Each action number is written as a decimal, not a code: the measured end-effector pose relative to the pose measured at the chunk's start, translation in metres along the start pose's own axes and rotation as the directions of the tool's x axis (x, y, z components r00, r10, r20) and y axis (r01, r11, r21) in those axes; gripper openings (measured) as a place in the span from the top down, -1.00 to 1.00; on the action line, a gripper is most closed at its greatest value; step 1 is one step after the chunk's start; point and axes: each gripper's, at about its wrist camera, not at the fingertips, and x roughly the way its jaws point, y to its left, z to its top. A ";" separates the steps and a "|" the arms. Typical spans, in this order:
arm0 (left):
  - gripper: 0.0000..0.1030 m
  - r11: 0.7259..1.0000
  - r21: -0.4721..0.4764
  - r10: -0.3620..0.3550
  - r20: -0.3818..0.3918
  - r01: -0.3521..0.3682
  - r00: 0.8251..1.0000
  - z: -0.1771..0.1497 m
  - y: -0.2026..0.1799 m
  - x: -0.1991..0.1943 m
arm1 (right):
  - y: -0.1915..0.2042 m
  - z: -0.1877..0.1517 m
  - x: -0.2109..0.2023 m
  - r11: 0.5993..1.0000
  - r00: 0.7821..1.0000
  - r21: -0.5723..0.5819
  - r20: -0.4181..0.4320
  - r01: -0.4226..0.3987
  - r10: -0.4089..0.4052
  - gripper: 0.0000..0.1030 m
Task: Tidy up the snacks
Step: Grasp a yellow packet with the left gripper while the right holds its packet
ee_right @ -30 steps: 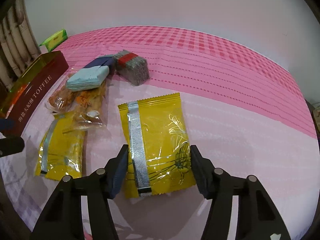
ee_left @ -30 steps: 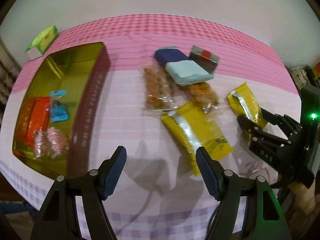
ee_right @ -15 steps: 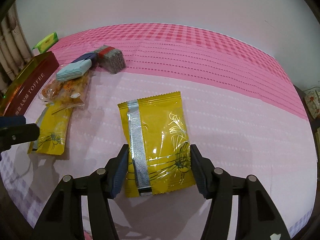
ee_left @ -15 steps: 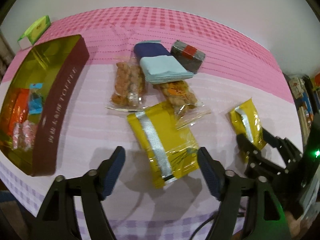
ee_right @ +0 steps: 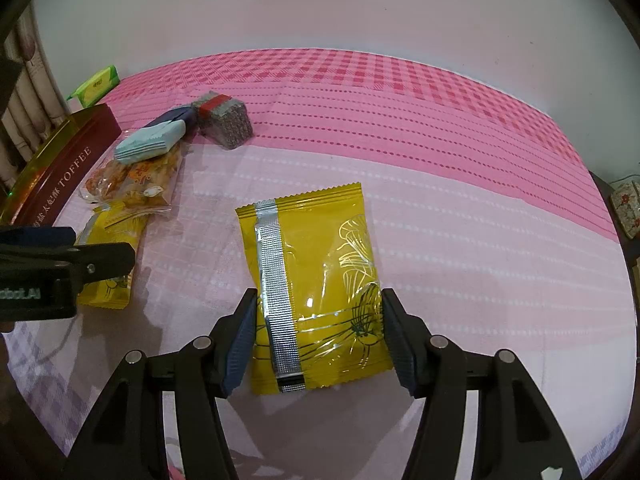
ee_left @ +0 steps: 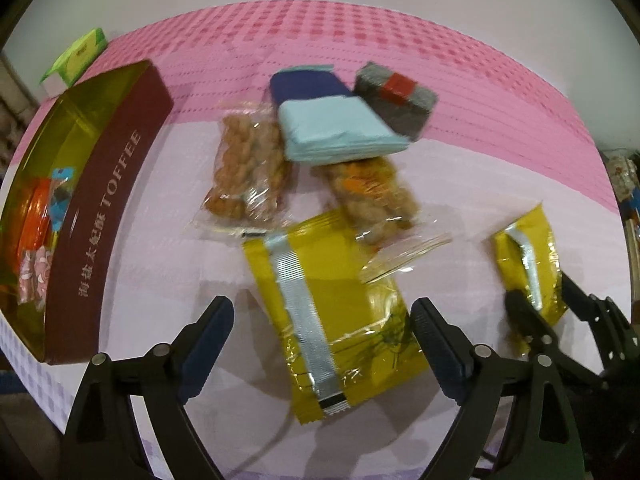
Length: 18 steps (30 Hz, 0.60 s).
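In the left wrist view, the left gripper (ee_left: 320, 328) is hanging released, its jaws wide apart around the near end of a yellow packet (ee_left: 332, 304) but not touching it. The toffee box (ee_left: 108, 208) is lying at 9 o'clock and is already holding a few small sweets (ee_left: 38, 240). At 12 o'clock, 2 clear bags of fried snacks (ee_left: 248, 176), a light blue packet (ee_left: 336, 128) and a grey block (ee_left: 396, 98) are waiting outside the box.

In the right wrist view, the right gripper (ee_right: 318, 338) is standing with both pads against the edges of a second yellow packet (ee_right: 316, 280), lying flat on the pink tablecloth (ee_right: 440, 152); I cannot tell if it is squeezing yet. I am judging the task as only begun: most snacks are still outside the box.
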 end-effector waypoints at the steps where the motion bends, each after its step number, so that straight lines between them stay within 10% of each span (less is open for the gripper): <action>1: -0.75 1.000 -0.002 -0.001 -0.004 0.001 1.000 -0.001 0.004 0.001 | 0.000 0.000 0.000 1.000 1.000 0.000 0.000 0.000 0.000 -0.10; 18: -0.64 0.999 0.045 -0.007 0.001 0.007 1.000 -0.001 0.021 0.005 | -0.001 0.001 0.000 1.000 1.000 0.001 0.001 0.002 -0.002 -0.12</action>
